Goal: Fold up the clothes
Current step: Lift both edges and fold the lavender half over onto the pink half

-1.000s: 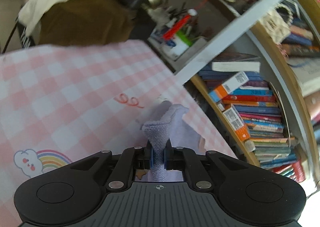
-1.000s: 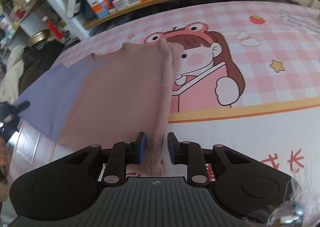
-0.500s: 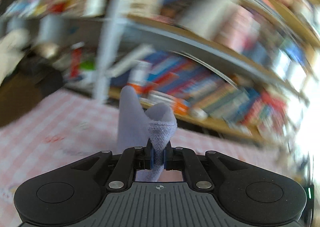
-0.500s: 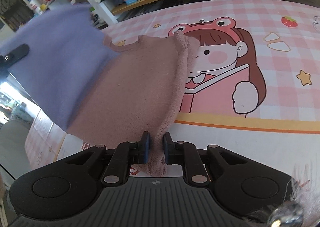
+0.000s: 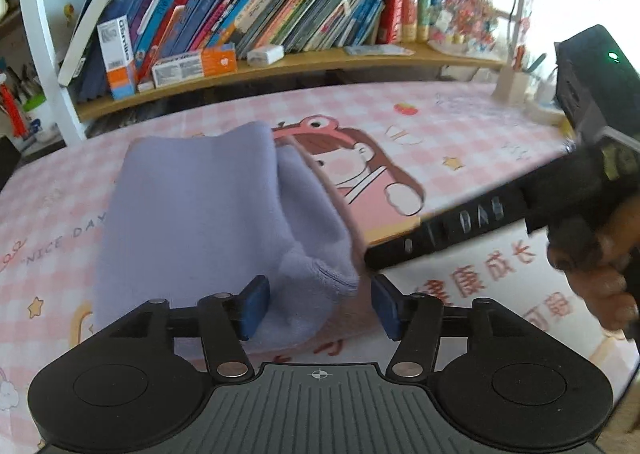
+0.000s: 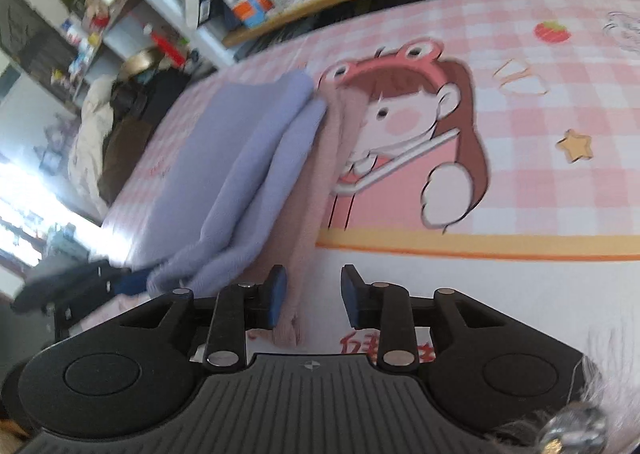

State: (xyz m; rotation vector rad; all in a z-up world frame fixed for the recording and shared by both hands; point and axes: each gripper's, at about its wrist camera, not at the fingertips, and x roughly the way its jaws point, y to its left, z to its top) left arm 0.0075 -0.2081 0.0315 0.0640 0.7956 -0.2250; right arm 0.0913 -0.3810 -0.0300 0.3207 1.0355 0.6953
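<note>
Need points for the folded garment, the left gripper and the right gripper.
folded garment [image 5: 192,214]: left wrist view, on the purple top layer.
left gripper [image 5: 320,304]: left wrist view, midway between its open fingertips.
right gripper [image 6: 312,290]: right wrist view, midway between its open fingertips.

I'm working in a home: crowded wooden bookshelf [image 5: 280,62] of colourful children's books behind a pink checked cartoon-print tablecloth [image 5: 460,126].

The garment [image 5: 208,214] lies folded on the pink checked tablecloth [image 5: 460,126] straight ahead of me at twelve o'clock, its lilac half laid over the dusty-pink half. A pink edge [image 6: 320,182] shows along its three o'clock side, and the near lilac corner bunches up loosely.
</note>
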